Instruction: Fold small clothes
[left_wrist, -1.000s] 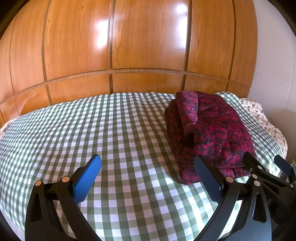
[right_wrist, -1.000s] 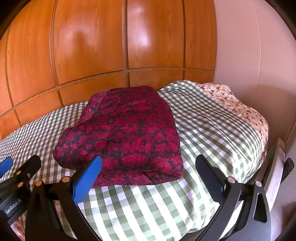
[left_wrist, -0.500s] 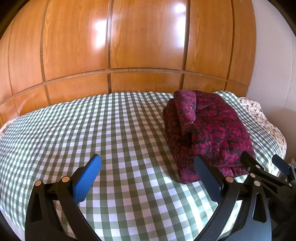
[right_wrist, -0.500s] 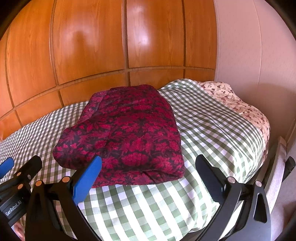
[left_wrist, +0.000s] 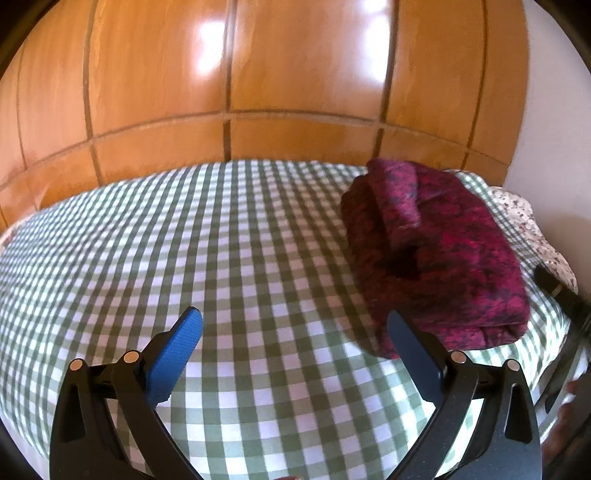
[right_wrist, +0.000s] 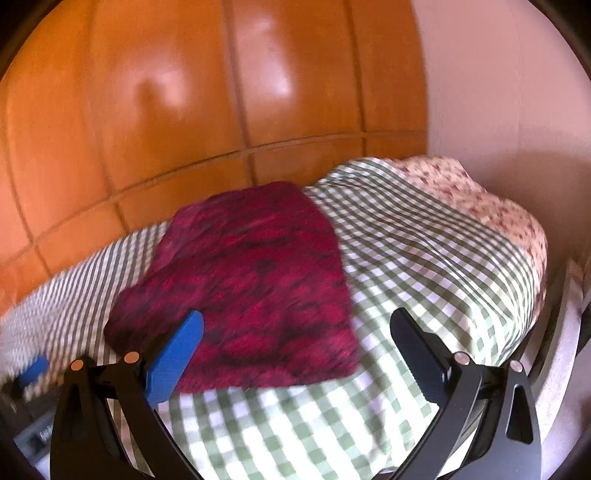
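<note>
A dark red patterned garment (left_wrist: 432, 254) lies folded in a thick bundle on the green-and-white checked bed cover (left_wrist: 203, 258). In the right wrist view the garment (right_wrist: 251, 280) sits just ahead and left of centre. My left gripper (left_wrist: 293, 334) is open and empty, above the cover to the left of the bundle. My right gripper (right_wrist: 295, 332) is open and empty, near the bundle's front right corner. Part of the right gripper shows at the right edge of the left wrist view (left_wrist: 557, 291). A blue fingertip of the left gripper (right_wrist: 33, 369) shows blurred at lower left.
Glossy wooden panels (left_wrist: 295, 81) stand right behind the bed. A floral pillow or sheet (right_wrist: 476, 203) lies at the bed's right end by a white wall (right_wrist: 517, 92). The bed's edge (right_wrist: 554, 332) drops off at right.
Both grippers have pulled back and shifted; the right wrist view has swung right and is motion-blurred. The folded garment lies where it was. Both jaws remain open.
</note>
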